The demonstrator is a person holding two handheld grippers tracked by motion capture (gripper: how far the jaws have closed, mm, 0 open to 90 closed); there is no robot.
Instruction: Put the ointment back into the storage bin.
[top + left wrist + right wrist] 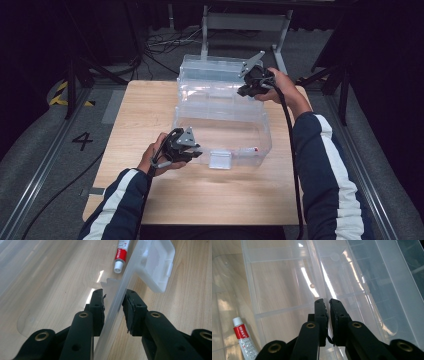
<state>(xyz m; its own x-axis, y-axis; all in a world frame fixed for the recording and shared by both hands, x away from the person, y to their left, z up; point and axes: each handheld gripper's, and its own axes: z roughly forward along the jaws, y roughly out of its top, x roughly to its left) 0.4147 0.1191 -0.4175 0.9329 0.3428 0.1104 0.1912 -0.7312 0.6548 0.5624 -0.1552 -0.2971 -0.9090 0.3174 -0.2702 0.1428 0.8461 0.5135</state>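
Nearest, the left claw (192, 150) straddles the front wall of a clear box (220, 127), one pad inside and one outside. In the left gripper view the outer pad (130, 307) lies against the wall, while a slim gap shows by the inner one, so I cannot tell whether it truly clamps. Just beyond that grip, a pale latch (157, 267) hangs off the front wall, and a small tube (120, 255) with a white cap and a red band lies on the box floor. White lettering sits on the red band, too small to read.

Farther off, the right claw (245, 90) is at the hinge line between the box and its raised lid (215, 67). Its jaws stand together, with a thin clear rib running up to their tips; whether they pinch it I cannot tell.

Underneath, the table (145, 110) is light wood. Beyond and beside it the floor (30, 145) is grey, with a rail at each side, a black "4" (82, 140) marked on the left, yellow-black tape (62, 95) and loose cables (165, 42) near a metal frame (245, 22). Dark curtains close off the room behind.
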